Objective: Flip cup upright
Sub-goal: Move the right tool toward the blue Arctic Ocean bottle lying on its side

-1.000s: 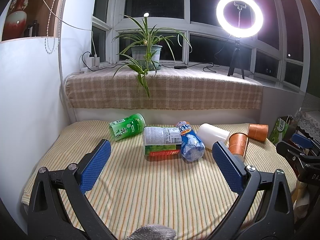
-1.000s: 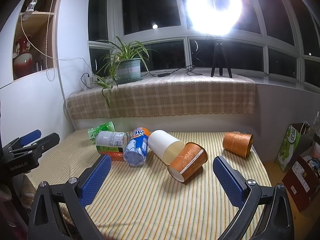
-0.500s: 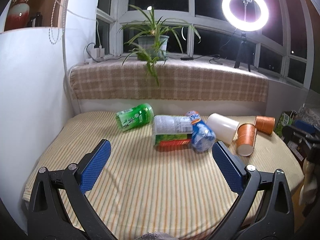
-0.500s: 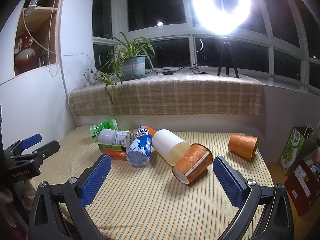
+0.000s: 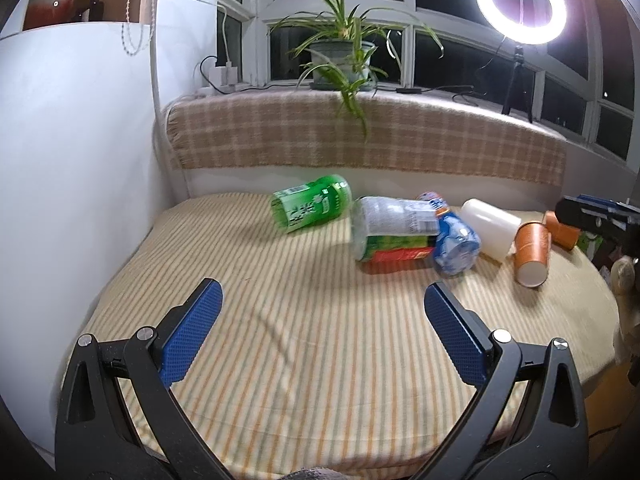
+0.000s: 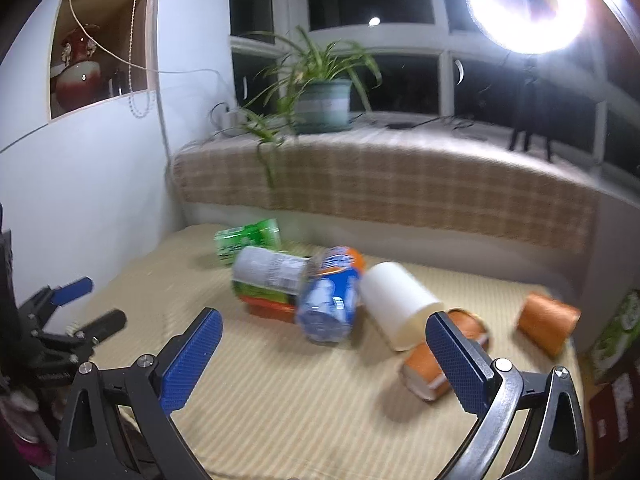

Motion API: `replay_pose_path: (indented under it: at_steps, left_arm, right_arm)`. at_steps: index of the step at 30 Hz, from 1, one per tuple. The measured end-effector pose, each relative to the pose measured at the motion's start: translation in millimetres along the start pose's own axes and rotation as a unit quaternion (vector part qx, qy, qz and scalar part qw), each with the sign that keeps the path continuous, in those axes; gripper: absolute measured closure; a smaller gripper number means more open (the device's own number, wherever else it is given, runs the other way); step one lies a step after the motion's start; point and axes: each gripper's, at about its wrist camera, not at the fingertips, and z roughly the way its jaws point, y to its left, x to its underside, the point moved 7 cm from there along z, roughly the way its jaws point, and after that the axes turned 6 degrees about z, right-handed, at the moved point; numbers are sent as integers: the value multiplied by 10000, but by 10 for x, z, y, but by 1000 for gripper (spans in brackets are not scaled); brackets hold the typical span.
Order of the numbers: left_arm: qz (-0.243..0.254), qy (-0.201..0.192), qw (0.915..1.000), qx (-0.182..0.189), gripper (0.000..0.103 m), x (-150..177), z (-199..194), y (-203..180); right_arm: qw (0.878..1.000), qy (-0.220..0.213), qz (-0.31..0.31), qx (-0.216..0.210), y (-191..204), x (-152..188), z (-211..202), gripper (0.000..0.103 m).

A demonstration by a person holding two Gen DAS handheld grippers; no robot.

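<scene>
Both grippers advanced toward clutter since earlier frames. Right gripper (image 6: 324, 350) jaws open, empty; left gripper (image 5: 322, 326) likewise. Orange cup (image 6: 430, 364) on side on striped mattress (image 6: 280, 408), just beside white cup (image 6: 396, 304). Centre jaws across cup wall, close lightly, rotate mouth up.

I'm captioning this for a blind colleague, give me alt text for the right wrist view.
The open right gripper hovers over a striped table near a tipped orange cup. A white cup, another orange cup and bottles also lie on their sides.
</scene>
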Motion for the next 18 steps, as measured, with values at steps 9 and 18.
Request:
replay_pose_path:
  at_steps: [9, 18]
  left_arm:
    - [-128, 124, 9998, -130, 0, 82, 63, 306]
    - [-289, 186, 9990, -293, 0, 169, 0, 626]
  right_arm:
    - [9888, 649, 1139, -712, 192, -53, 475, 0]
    - [9922, 679, 884, -551, 448, -357, 793, 3]
